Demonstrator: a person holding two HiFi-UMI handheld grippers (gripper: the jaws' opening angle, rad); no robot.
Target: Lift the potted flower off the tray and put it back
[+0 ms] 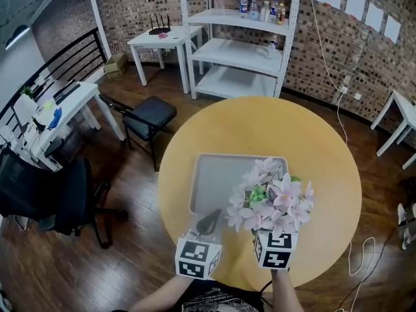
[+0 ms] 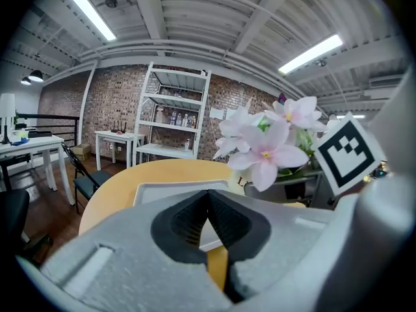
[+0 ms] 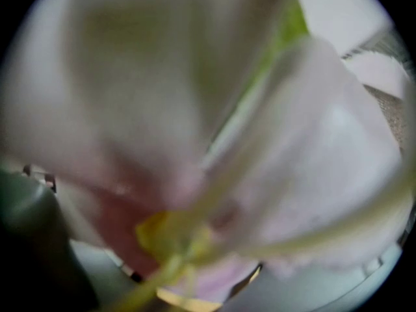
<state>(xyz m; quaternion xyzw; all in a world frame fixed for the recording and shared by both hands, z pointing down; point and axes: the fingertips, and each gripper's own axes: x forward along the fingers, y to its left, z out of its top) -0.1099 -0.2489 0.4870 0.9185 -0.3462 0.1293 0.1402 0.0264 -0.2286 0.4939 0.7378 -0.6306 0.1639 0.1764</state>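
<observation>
On the round table (image 1: 260,125), the potted flower (image 1: 273,200) is at the right side of the tray (image 1: 218,174). The left gripper (image 1: 209,222) is squeezed closed on nothing. Petals hide the right gripper (image 1: 274,239), so I cannot tell its grip. A loose hold could tip the pot.

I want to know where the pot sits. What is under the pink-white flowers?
A sliver of white pot shows beneath the pink-white flowers, near the grey rectangular tray. Its base is covered, so its footing cannot be seen.
</observation>
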